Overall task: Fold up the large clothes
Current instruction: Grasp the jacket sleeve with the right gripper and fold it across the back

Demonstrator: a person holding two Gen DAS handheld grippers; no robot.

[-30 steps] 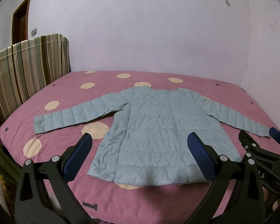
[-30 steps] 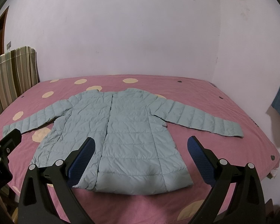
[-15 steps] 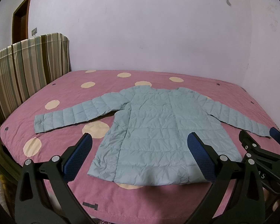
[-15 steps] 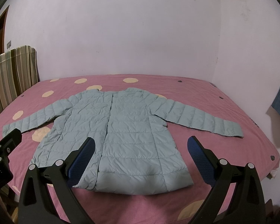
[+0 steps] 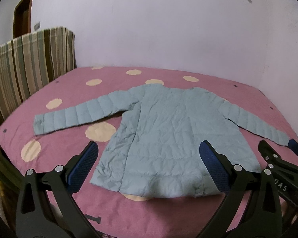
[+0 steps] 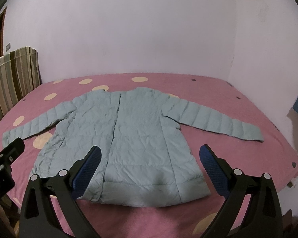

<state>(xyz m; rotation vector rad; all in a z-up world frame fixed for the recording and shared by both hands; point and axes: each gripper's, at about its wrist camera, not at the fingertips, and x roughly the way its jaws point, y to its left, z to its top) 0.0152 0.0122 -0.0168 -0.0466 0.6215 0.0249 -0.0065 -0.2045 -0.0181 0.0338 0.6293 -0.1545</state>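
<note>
Left wrist view: the left gripper [image 5: 148,165] hangs wide apart, holding nothing. The jacket [image 5: 168,138] lies flat ahead of it on the bed [image 5: 69,91], sleeves spread, just as a second ago.

Right wrist view: the right gripper [image 6: 150,165] is likewise spread and empty, above the jacket's hem [image 6: 149,192]. Nothing has shifted, so folding probably hasn't begun.
</note>
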